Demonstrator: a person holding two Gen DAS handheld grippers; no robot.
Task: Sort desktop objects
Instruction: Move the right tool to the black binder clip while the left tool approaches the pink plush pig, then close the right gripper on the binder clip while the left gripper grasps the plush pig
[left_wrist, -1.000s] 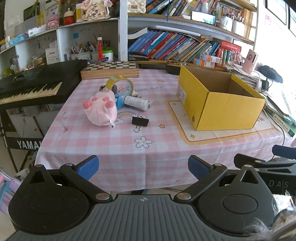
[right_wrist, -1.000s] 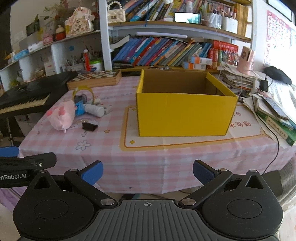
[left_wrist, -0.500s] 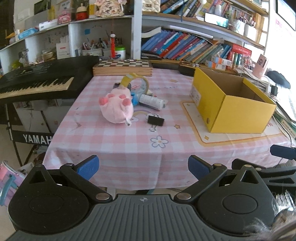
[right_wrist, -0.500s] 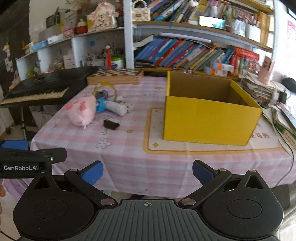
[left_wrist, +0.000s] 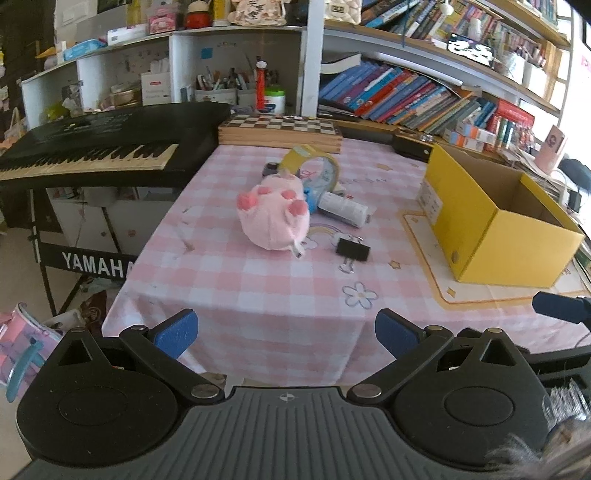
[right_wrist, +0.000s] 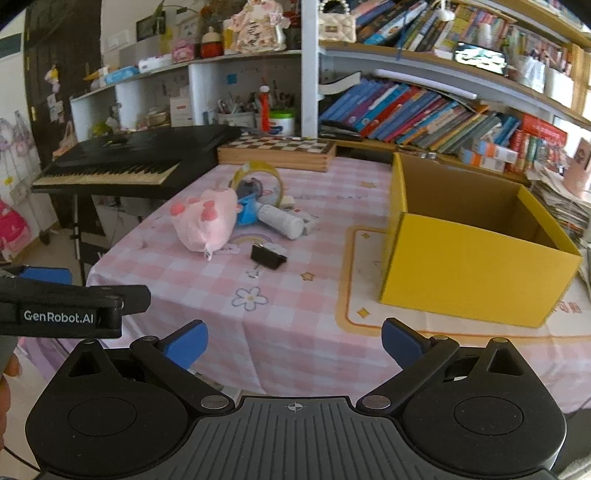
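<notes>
Left wrist: plush toy (left_wrist: 274, 217) beyond fingers (left_wrist: 176, 329).

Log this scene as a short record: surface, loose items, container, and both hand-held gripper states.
surface: pink checked tablecloth
loose items: pink plush toy, black binder clip, white tube, yellow tape roll, clustered left of the box
container: yellow cardboard box, open; no contents visible
left hand-held gripper: open, empty, short of the table edge
right hand-held gripper: open, empty

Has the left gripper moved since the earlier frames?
Yes. The left gripper has swung leftward: the yellow box sits further right in its view, and more keyboard shows.
</notes>
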